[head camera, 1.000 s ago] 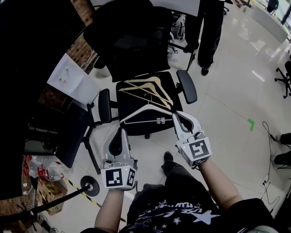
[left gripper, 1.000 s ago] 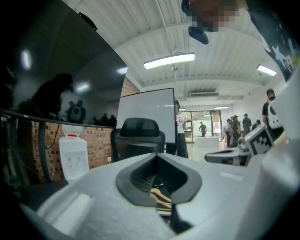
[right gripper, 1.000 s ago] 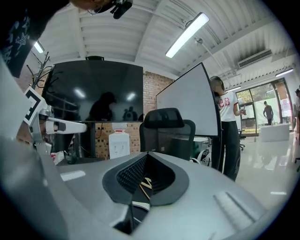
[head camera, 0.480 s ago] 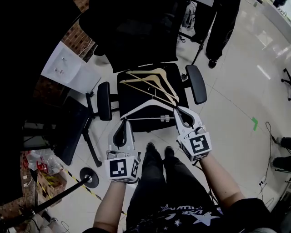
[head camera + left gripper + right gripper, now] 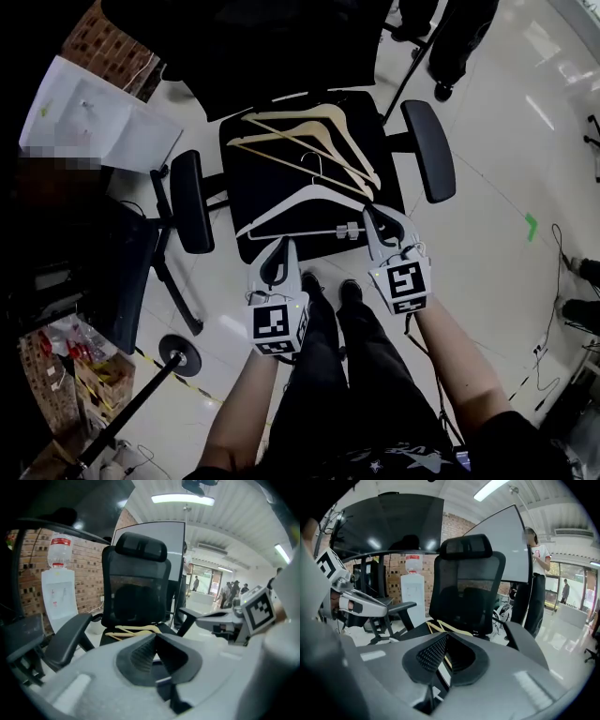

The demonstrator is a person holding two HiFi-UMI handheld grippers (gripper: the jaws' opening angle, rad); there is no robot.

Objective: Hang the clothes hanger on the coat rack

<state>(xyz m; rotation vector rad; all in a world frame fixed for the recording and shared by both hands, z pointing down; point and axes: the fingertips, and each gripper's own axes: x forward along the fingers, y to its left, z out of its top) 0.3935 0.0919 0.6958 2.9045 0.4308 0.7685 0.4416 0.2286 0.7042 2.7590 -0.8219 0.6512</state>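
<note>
A black office chair [image 5: 281, 178] stands in front of me with hangers lying on its seat. A white hanger [image 5: 281, 208] with clips on its bar lies nearest the seat's front edge. Two wooden hangers [image 5: 300, 117] lie behind it, and they show again as wooden hangers [image 5: 131, 631] and a wooden hanger [image 5: 440, 626] in the gripper views. My left gripper [image 5: 281, 242] is shut and empty, just off the seat's front edge by the white hanger's left end. My right gripper [image 5: 370, 214] is shut with its tip at the hanger's right end; contact cannot be told.
The chair's armrests [image 5: 190, 202] [image 5: 428, 150] flank the seat. A water dispenser [image 5: 58, 592] stands by the brick wall at left. A person [image 5: 536, 588] stands behind the chair at right. A stanchion base [image 5: 178, 356] and a dark desk edge [image 5: 122, 281] sit to my left.
Both grippers have come down and forward to the front edge of the chair seat. They stay shut. The hangers have not moved.
</note>
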